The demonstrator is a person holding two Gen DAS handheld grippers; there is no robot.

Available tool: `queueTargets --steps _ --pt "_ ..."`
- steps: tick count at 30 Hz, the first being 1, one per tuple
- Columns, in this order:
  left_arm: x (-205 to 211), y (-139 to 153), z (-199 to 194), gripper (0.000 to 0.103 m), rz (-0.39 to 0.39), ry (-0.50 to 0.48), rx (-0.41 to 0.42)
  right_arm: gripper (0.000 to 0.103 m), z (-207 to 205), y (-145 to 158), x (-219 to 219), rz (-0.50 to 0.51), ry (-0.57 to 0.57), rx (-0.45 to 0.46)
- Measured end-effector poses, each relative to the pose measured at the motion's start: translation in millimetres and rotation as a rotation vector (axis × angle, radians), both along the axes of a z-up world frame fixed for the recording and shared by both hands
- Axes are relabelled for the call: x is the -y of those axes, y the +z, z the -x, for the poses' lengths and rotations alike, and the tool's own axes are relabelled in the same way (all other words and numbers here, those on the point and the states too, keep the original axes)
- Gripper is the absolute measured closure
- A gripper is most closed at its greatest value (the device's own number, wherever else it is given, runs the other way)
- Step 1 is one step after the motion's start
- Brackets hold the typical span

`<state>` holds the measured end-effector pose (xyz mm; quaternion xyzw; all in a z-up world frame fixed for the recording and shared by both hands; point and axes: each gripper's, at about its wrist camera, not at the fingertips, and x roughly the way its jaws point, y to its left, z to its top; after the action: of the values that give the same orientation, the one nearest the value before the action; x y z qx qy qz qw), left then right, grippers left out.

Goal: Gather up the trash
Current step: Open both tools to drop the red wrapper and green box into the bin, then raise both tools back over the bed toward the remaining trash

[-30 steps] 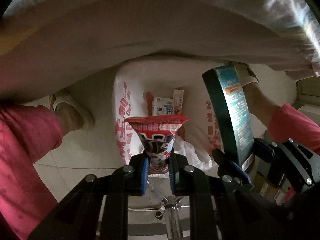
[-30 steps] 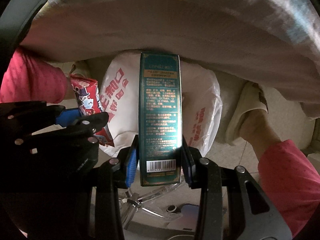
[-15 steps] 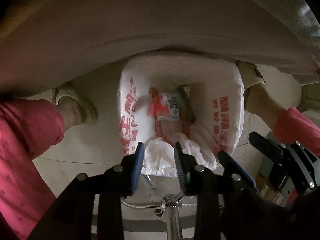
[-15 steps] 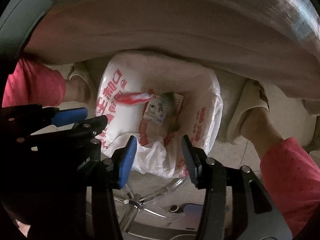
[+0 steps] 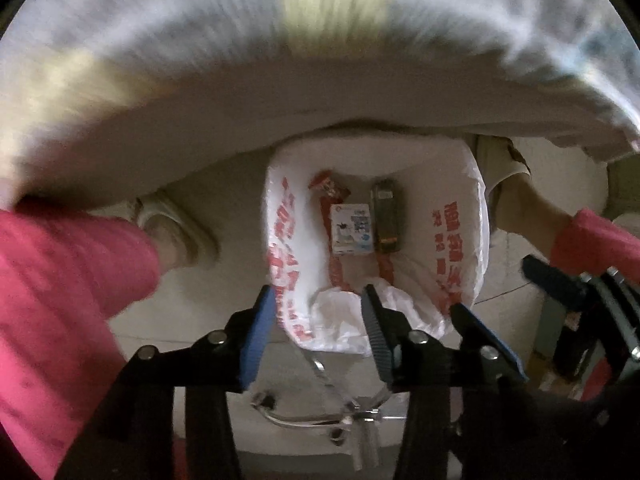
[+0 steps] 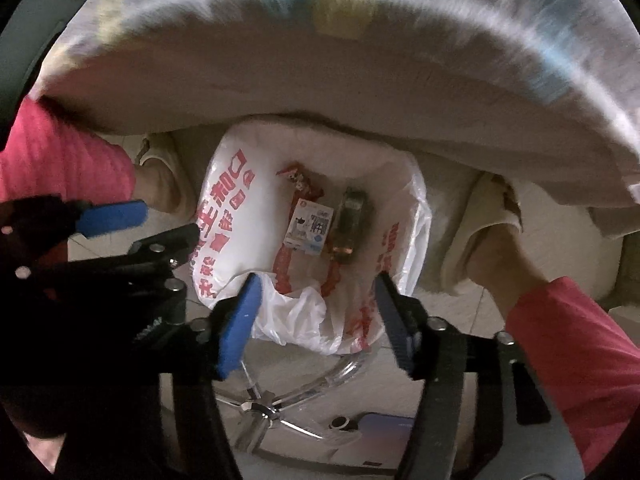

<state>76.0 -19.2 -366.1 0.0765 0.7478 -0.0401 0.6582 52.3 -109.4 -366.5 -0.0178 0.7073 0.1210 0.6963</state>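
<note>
A white plastic trash bag with red print (image 5: 452,248) (image 6: 224,240) stands open on the floor below both grippers. Inside lie a red snack wrapper (image 5: 328,188) (image 6: 296,178), a small white carton (image 5: 351,229) (image 6: 309,229) and a dark green box (image 5: 386,216) (image 6: 349,224). My left gripper (image 5: 318,312) is open and empty above the bag's near rim. My right gripper (image 6: 318,300) is open and empty, also above the near rim. The right gripper shows at the right of the left wrist view (image 5: 504,308).
A cloth-covered table edge (image 5: 320,80) (image 6: 340,72) hangs over the far side of the bag. The person's feet in beige slippers (image 5: 176,224) (image 6: 480,232) and pink trouser legs (image 5: 60,300) flank the bag. A chrome chair base (image 6: 272,404) lies underneath.
A second ago the left gripper held the red wrapper and the right held the green box. Both opened and dropped them into the bag, then opened wider and rose slightly.
</note>
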Motion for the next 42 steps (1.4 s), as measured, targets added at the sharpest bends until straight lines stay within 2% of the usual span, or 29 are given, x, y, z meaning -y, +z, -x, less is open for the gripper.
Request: queueTargets --steps 2,5,7,8,9,10,11,13,16,19,23,26,30,35,39,42 --pt "-2.1 16.2 1.4 0.051 -0.031 -0.024 0.048 0.032 3.1 15.6 2.5 -0.030 -0.001 0.028" --pt "-5.2 42.8 2.1 0.050 -0.038 -0.049 0.095 0.021 8.2 48.6 5.4 -0.047 0.006 0.113" --pt "-6.4 66.0 2.4 0.049 -0.020 -0.075 0.139 0.017 12.8 73.8 6.6 -0.052 0.027 0.176" --pt "-6.0 75.9 2.1 0.048 -0.007 -0.091 0.161 0.013 14.0 82.5 6.7 -0.056 0.032 0.197" --pt "-6.3 91.3 1.8 0.039 0.009 -0.108 0.194 0.010 16.0 96.4 7.4 -0.050 0.038 0.232" --pt "-6.4 104.8 0.4 0.033 0.026 -0.119 0.225 0.009 16.4 106.7 6.8 -0.038 0.043 0.260" --pt "-6.8 115.4 0.4 0.031 0.045 -0.126 0.253 0.008 16.7 114.1 7.1 -0.028 0.050 0.276" --pt "-9.4 144.7 -2.9 0.024 0.090 -0.147 0.323 0.008 15.3 125.4 6.6 -0.025 0.082 0.270" --pt "-8.6 179.6 -6.4 0.017 0.121 -0.234 0.400 0.008 9.5 147.5 11.7 -0.053 0.098 0.278" --pt "-7.6 202.5 -11.3 0.014 0.066 -0.306 0.440 0.008 2.4 183.4 22.6 -0.071 0.101 0.367" --pt "-13.7 221.5 -29.6 0.014 0.080 -0.351 0.348 0.008 -8.1 235.4 32.6 -0.057 0.159 0.523" --pt "-20.2 239.6 -42.2 0.014 0.084 -0.356 0.374 0.008 -23.0 267.6 41.4 -0.026 0.201 0.600" --pt "-24.9 261.5 -64.3 0.014 0.185 -0.394 0.332 0.008 -43.0 294.8 51.9 -0.018 0.254 0.634" --pt "-23.7 271.6 -92.5 0.014 0.224 -0.464 0.308 0.008 -72.3 322.5 53.2 -0.007 0.317 0.673" --pt "-25.1 278.2 -116.4 0.014 0.277 -0.496 0.292 0.007 -95.7 348.4 59.2 -0.074 0.360 0.717" --pt "-21.9 282.6 -127.7 0.014 0.284 -0.551 0.310 0.008 -115.2 353.3 58.2 -0.081 0.377 0.719"
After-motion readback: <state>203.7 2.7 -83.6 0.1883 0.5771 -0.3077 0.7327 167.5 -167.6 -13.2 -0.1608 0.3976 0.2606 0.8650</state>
